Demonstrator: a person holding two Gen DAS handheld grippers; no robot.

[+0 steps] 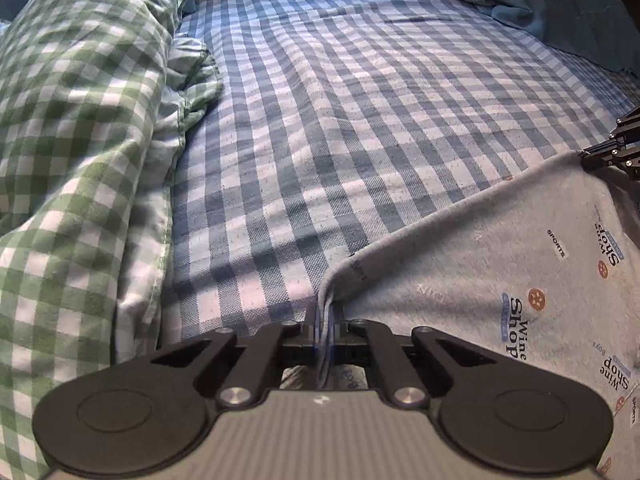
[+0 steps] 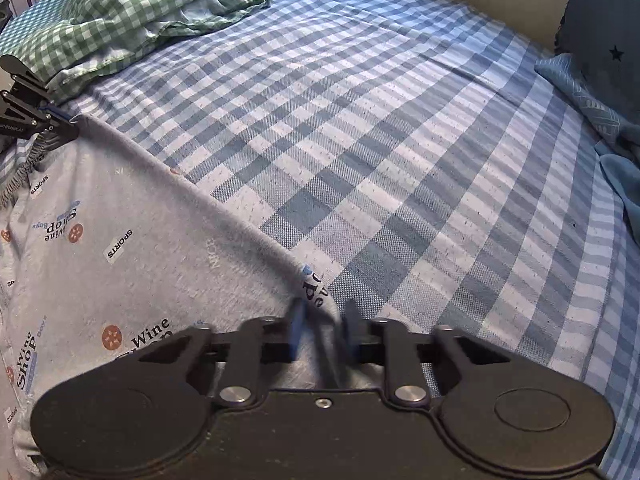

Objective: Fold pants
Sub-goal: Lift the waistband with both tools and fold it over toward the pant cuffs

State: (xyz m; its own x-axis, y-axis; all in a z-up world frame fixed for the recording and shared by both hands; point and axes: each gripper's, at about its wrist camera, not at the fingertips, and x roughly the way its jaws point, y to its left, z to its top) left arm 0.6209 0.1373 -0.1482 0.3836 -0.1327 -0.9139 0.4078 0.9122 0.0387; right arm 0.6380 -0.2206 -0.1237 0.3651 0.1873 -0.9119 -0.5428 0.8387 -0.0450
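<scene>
The pants (image 1: 500,256) are light grey with printed "Wine Shop" and "SPORTS" labels; they also show in the right wrist view (image 2: 132,240). They hang stretched between my two grippers above the bed. My left gripper (image 1: 326,320) is shut on one corner of the top edge. My right gripper (image 2: 322,320) has its fingers a little apart, blurred, with the other corner of the pants between them. The right gripper also shows at the right edge of the left wrist view (image 1: 600,156), and the left gripper at the left edge of the right wrist view (image 2: 60,126).
A bed with a blue-and-white checked sheet (image 1: 360,120) lies ahead. A green checked duvet (image 1: 72,120) is bunched on one side, also in the right wrist view (image 2: 140,8). Crumpled blue clothes (image 1: 540,0) lie at the far corner. A beige headboard (image 2: 480,4) and blue pillow (image 2: 600,40) border the bed.
</scene>
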